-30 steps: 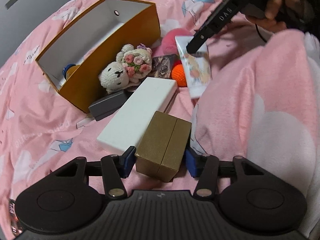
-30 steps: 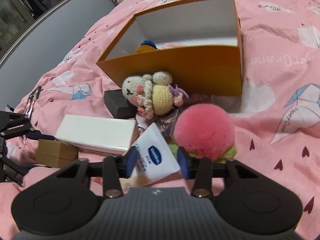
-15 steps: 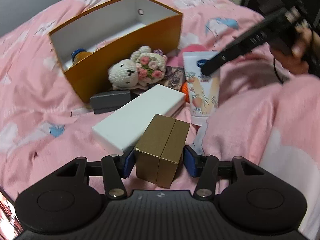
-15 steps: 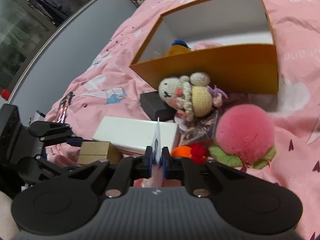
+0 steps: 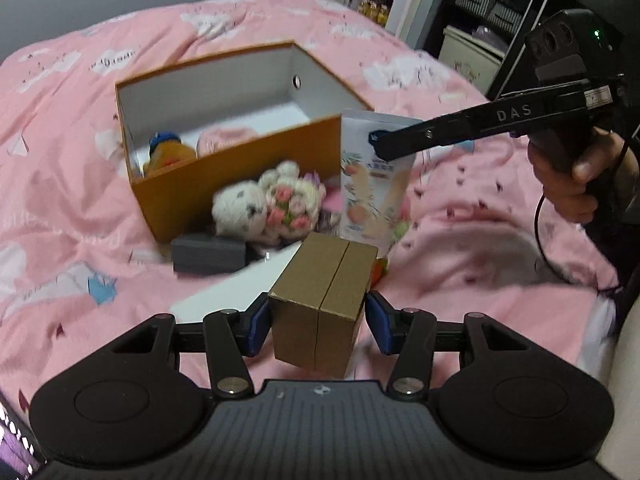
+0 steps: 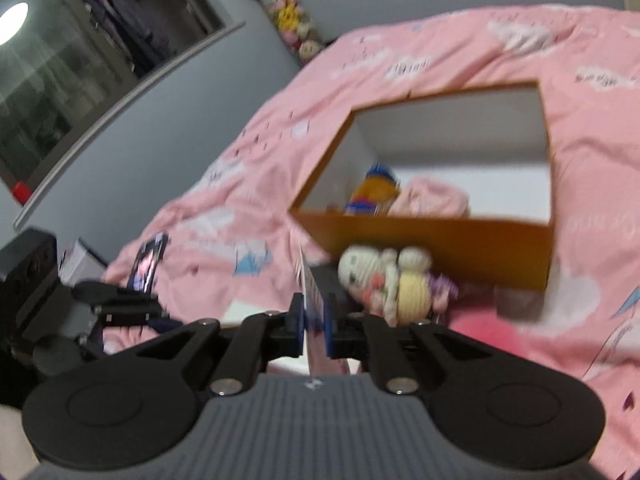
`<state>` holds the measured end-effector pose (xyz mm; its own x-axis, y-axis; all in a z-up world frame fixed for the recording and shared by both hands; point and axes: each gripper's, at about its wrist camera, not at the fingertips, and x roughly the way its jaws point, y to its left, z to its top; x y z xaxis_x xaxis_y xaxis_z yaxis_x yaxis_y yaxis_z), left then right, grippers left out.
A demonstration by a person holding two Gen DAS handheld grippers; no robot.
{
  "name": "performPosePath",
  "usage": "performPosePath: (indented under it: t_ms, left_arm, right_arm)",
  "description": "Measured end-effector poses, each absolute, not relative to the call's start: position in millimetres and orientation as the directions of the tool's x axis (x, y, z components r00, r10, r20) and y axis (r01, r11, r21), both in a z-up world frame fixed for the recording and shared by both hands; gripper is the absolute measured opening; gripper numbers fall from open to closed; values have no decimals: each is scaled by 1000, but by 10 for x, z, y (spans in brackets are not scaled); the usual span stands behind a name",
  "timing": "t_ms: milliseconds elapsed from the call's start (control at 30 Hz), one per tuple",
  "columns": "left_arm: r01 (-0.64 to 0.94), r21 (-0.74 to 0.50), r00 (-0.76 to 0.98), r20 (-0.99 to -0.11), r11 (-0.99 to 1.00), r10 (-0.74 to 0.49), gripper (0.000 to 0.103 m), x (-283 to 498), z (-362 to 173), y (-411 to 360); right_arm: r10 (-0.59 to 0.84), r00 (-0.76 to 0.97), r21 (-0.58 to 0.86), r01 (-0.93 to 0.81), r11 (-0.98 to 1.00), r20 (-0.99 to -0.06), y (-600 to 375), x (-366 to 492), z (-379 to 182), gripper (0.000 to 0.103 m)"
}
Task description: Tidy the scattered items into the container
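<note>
My left gripper [image 5: 318, 322] is shut on a gold box [image 5: 324, 300] and holds it above the bed. My right gripper [image 6: 314, 322] is shut on a white cream tube [image 6: 310, 300], seen edge-on; in the left wrist view the tube [image 5: 372, 184] hangs in the air beside the orange box [image 5: 240, 176]. The orange box [image 6: 440, 236] is open and holds a yellow-blue toy [image 5: 168, 152] and a pink item [image 6: 432, 200]. A crocheted doll [image 5: 268, 208] lies against its front wall.
A dark grey case [image 5: 210, 250] and a white box [image 5: 224, 288] lie on the pink bedspread in front of the orange box. A pink pompom [image 6: 488, 328] lies right of the doll. A phone [image 6: 148, 262] lies at the left. Shelves stand beyond the bed.
Both grippers have risen off the bed with their items. The gold box is lifted clear of the white box. The tube has moved up toward the orange box.
</note>
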<state>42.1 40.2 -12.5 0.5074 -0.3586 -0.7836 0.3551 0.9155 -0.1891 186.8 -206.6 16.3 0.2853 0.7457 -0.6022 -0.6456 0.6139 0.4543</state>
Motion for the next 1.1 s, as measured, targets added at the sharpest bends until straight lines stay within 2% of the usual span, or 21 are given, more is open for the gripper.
performPosePath:
  t_ms: [333, 433, 600, 767, 1033, 1100]
  left_arm:
    - [264, -199, 637, -699, 944, -326, 58, 858, 152, 383]
    - [219, -206, 683, -665, 954, -301, 58, 1035, 222, 367]
    - [173, -224, 747, -605, 959, -276, 58, 1354, 260, 323]
    - [121, -262, 745, -613, 957, -262, 58, 1520, 159, 391]
    - [106, -274, 724, -638, 956, -262, 58, 1338, -46, 492]
    - [98, -275, 724, -640, 956, -258, 58, 1294, -98, 523]
  right_arm:
    - [726, 451, 394, -628, 671, -519, -2002, 2147, 498, 10]
    - [721, 486, 379, -626, 682, -494, -1946, 2240, 562, 4]
    - [691, 556, 324, -619, 715, -462, -1869, 2384, 647, 1]
    - [695, 539, 326, -626, 708, -476, -1811, 2502, 609, 2]
    - [635, 481, 329, -576, 749, -604, -1921, 2459, 104, 13]
    - [612, 470, 336, -545, 768, -636, -2035, 2431, -17, 22]
